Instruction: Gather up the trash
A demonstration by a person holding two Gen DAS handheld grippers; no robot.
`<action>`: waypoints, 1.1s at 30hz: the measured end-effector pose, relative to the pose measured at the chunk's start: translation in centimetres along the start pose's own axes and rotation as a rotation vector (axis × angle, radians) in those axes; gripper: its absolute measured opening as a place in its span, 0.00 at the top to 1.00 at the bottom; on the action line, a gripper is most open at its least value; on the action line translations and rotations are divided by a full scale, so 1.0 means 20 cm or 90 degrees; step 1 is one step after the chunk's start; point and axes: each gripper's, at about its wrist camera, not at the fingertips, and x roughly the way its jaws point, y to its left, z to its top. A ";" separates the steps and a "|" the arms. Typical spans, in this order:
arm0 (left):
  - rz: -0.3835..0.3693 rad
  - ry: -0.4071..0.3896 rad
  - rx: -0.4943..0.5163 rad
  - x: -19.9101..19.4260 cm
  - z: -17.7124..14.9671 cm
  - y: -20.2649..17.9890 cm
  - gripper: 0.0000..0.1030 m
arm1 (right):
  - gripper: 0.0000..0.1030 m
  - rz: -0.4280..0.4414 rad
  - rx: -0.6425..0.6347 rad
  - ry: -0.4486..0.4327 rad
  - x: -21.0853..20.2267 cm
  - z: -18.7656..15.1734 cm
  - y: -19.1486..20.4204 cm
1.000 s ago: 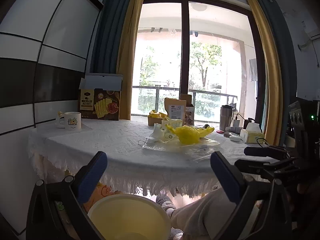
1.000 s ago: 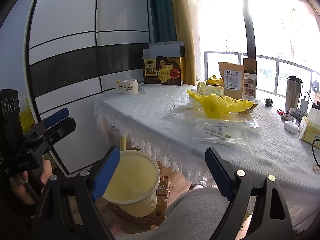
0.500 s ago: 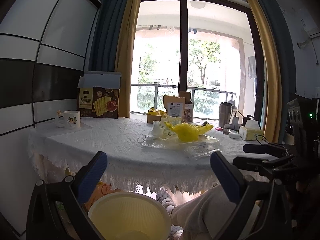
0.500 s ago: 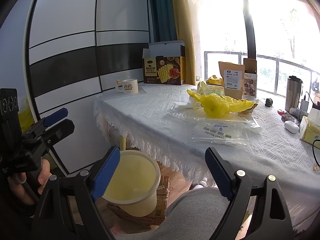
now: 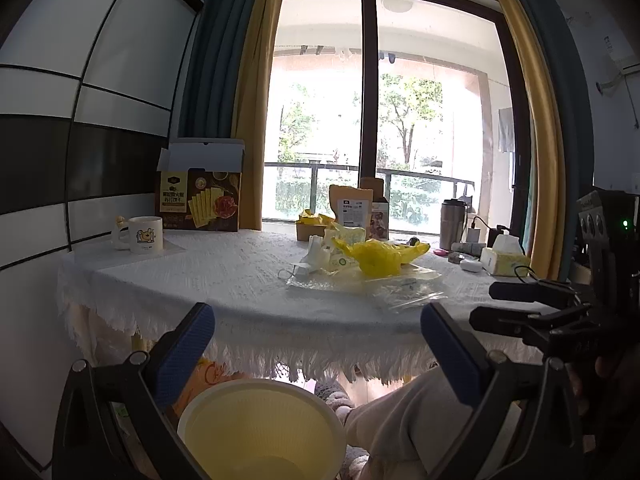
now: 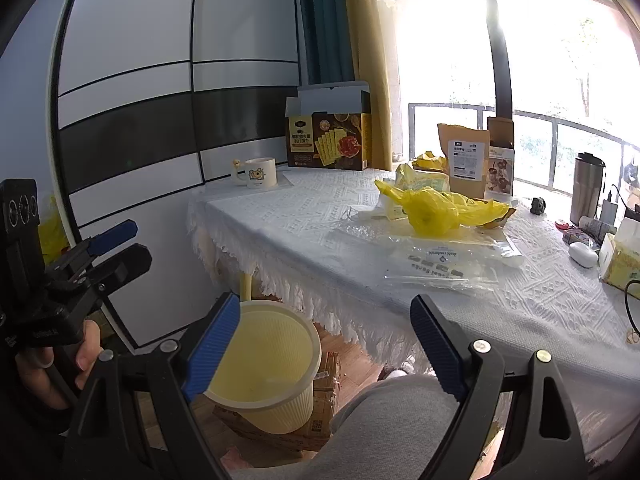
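Evidently we hold both the left gripper (image 5: pixel 316 344) and right gripper (image 6: pixel 324 332) empty, jaws spread wide, low over the pale yellow ribbed plastic bin (image 6: pixel 268 364) — ready for the crumpled yellow plastic bag (image 6: pixel 436 210) and clear wrappers (image 6: pixel 440 260) on the white-clothed table (image 6: pixel 280 224).

Ribbed matt plastic bin (image 6: pixel 276 376), textured white cloth tablecloth (image 6: pixel 304 232), glossy crinkled yellow bag (image 6: pixel 436 210).

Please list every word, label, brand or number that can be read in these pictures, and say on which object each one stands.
No text here can be read with certainty.
Cracker box: yellow label with Chinese characters, too blurred to read.
Brown pouch: white label, print too small.
Clear plastic bags: mirrored print, illegible.
Mug: a cartoon picture, no words visible.
Small carton beside the pouch: print too small.
Cardboard under the yellow bin: a code square, unreadable.
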 end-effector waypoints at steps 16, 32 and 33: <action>0.019 0.006 0.014 0.00 -0.01 0.01 0.00 | 0.17 0.001 -0.001 -0.002 0.00 -0.01 0.00; 0.004 0.009 0.016 0.02 0.01 0.00 0.00 | 0.17 0.002 0.002 0.001 0.01 -0.01 0.00; 0.002 0.008 0.017 0.03 0.01 0.01 0.00 | 0.17 0.002 0.003 0.001 0.01 -0.02 0.00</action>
